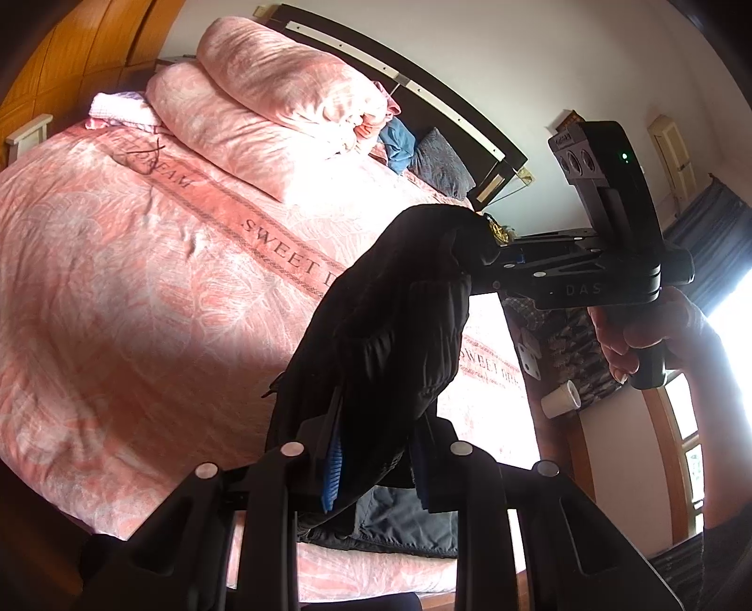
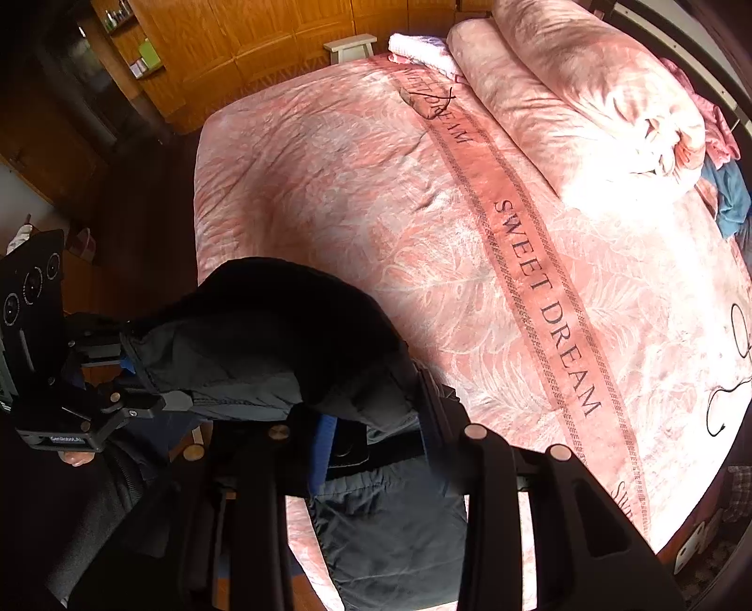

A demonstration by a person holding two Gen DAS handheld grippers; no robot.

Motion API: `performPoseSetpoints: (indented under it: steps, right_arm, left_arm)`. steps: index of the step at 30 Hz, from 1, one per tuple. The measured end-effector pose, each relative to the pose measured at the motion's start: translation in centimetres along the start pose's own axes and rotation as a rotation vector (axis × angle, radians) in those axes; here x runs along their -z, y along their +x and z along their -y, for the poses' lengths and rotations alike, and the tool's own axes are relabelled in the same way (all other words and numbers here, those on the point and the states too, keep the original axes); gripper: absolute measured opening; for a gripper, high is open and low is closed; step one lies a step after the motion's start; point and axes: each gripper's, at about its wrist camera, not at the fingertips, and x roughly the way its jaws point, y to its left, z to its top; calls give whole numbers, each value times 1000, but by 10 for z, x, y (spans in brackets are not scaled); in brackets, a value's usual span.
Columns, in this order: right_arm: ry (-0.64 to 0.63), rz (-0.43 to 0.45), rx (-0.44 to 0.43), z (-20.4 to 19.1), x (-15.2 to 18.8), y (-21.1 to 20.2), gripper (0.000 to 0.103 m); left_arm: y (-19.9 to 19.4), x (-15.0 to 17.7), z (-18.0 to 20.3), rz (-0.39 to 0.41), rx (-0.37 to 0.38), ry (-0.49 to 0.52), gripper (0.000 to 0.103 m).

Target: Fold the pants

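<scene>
Dark pants (image 1: pixel 385 338) hang in the air above the pink bed, stretched between my two grippers. My left gripper (image 1: pixel 371 451) is shut on one end of the waistband; it shows in the right wrist view (image 2: pixel 141 380) at the left, clamped on the grey fabric. My right gripper (image 2: pixel 376 437) is shut on the other end of the pants (image 2: pixel 291 338); it shows in the left wrist view (image 1: pixel 489 256) at the upper right. The rest of the pants droops below both grippers onto the bed's near edge (image 2: pixel 390 531).
The bed has a pink "SWEET DREAM" cover (image 2: pixel 376 197) with a rolled pink quilt (image 2: pixel 573 103) and pillows (image 1: pixel 437 160) at the headboard. A wooden wardrobe (image 2: pixel 244 42) stands beyond the bed. A white cup (image 1: pixel 559 399) stands on a bedside surface.
</scene>
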Motion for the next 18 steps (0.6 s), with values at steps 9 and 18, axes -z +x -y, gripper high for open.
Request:
performPoseSetpoints:
  steps: [9, 18]
  right_arm:
    - [-4, 16, 23, 7, 19, -9, 32]
    - [-11, 33, 58, 13, 44, -20, 31]
  left_arm:
    - [9, 5, 25, -18, 11, 58, 24]
    - [19, 13, 51, -41, 26, 107, 24]
